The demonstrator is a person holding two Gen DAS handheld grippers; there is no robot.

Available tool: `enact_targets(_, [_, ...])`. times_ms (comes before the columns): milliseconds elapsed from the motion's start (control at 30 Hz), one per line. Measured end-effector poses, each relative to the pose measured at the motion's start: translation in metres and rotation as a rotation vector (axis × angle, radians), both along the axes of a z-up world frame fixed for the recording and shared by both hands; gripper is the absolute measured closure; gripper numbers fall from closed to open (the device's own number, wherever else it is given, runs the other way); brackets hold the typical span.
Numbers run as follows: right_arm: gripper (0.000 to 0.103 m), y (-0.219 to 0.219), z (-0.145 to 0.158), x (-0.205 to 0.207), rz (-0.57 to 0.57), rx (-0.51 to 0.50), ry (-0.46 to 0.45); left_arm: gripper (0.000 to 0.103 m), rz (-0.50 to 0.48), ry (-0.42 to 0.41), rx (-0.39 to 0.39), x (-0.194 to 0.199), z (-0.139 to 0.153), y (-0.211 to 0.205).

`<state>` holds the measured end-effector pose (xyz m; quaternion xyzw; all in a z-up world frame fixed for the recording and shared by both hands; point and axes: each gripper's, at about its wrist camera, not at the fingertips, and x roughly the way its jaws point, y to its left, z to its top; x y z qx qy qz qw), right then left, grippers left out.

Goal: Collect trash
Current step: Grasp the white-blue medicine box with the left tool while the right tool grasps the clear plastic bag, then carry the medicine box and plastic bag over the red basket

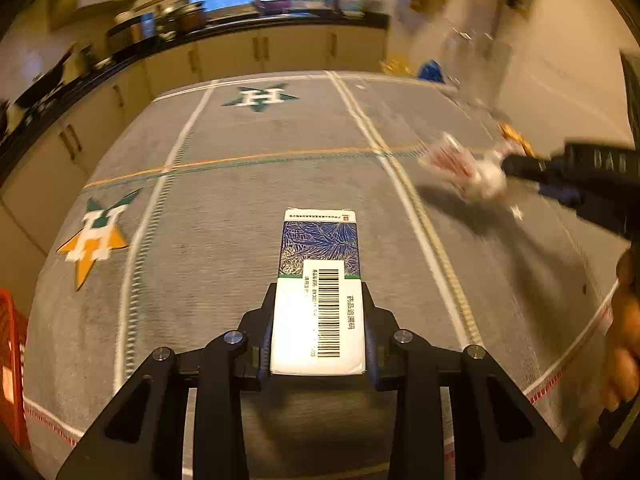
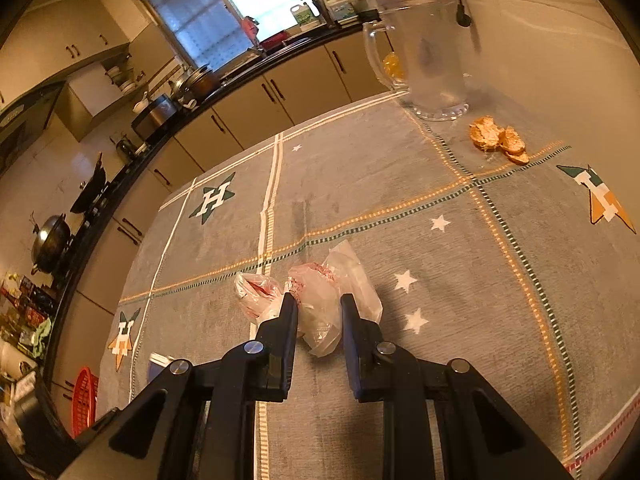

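Meanwhile, the left tool [image 1: 319, 316] was clamped on a small white-and-blue carton [image 1: 319, 280], its pads pressing both long sides near the barcode end. The carton pointed away from the camera over the grey patterned cloth covering the bench [image 1: 240, 200]; whether it rested on the cloth or was raised off it could not be told. The right tool [image 2: 319, 312] was narrowed around a crumpled clear plastic bag with red print [image 2: 320, 300], the film bunched between its two fingers and spilling out on both sides. In the left wrist view the same bag appeared blurred at the tip of the right tool, well to the right of the carton. Farther back on the cloth, orange food pieces [image 2: 498, 140] lay near a glass jug [image 2: 428, 52]. A red basket [image 2: 84, 400] stood below the bench edge on the left.
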<state>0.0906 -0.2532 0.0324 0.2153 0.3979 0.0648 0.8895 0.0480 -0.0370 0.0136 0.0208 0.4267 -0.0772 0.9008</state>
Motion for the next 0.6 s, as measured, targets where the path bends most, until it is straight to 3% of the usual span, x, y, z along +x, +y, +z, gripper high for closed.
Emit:
enact_targets(367, [0.080,0.031,0.002,-0.005,0.082,-0.072,-0.037,0.069,0.120,-0.144,0.016,-0.010,0.019,0.025])
enact_targets(600, [0.080,0.045,0.003,-0.011,0.133,-0.096,-0.060,0.069,0.156,-0.164,0.005,-0.010,0.022,0.032])
